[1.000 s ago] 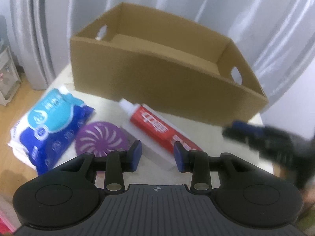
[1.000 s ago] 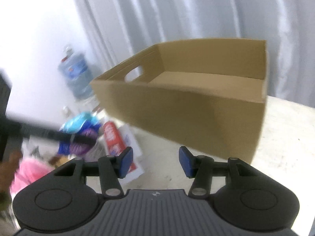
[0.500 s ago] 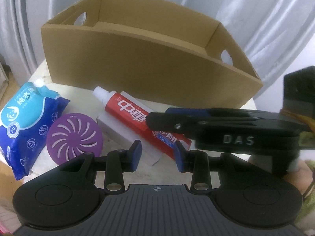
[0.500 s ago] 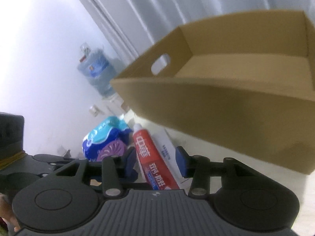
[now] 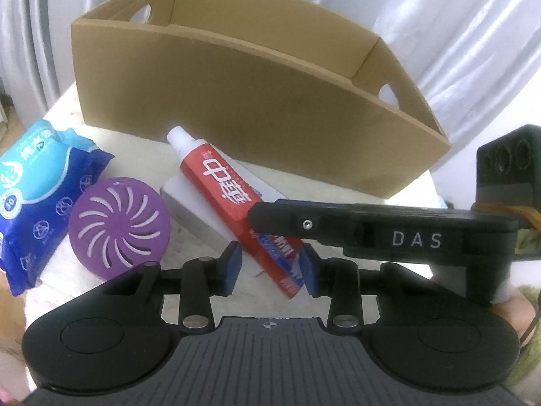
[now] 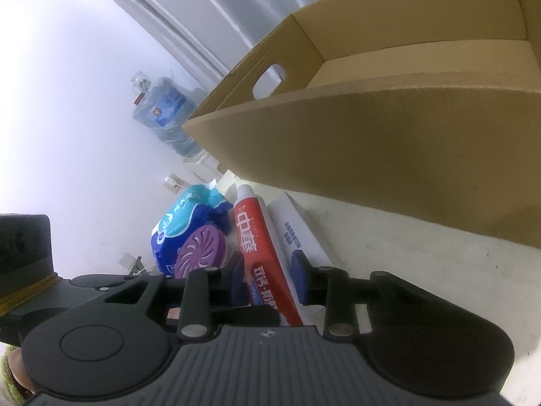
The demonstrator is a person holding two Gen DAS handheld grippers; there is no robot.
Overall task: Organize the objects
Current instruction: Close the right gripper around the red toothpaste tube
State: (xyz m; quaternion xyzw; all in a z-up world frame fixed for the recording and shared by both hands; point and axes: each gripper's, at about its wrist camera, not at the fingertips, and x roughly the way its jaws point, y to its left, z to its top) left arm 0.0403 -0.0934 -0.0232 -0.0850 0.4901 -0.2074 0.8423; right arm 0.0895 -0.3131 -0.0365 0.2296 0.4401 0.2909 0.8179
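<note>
A red toothpaste tube [image 5: 230, 189] lies slanted across a flat white carton [image 5: 203, 216], white cap toward the open cardboard box [image 5: 236, 101]. My right gripper [image 6: 268, 280] reaches in from the right and is shut on the lower half of the toothpaste tube [image 6: 260, 253], one blue pad on each side. In the left wrist view that gripper [image 5: 263, 218] is a black bar lying over the tube. My left gripper [image 5: 270, 269] hovers just in front, open. The tube's crimped tail shows between its pads, with a gap on the left side.
A purple slotted disc [image 5: 118, 223] and a blue pack of wipes [image 5: 37, 186] lie left of the tube. The cardboard box fills the back of the white table [image 6: 422, 270]; its inside looks bare. A water jug [image 6: 165, 115] stands on the floor beyond.
My right gripper swung in from the right, came down over the toothpaste tube and closed on it. My left gripper stayed nearly in place, its jaws unchanged.
</note>
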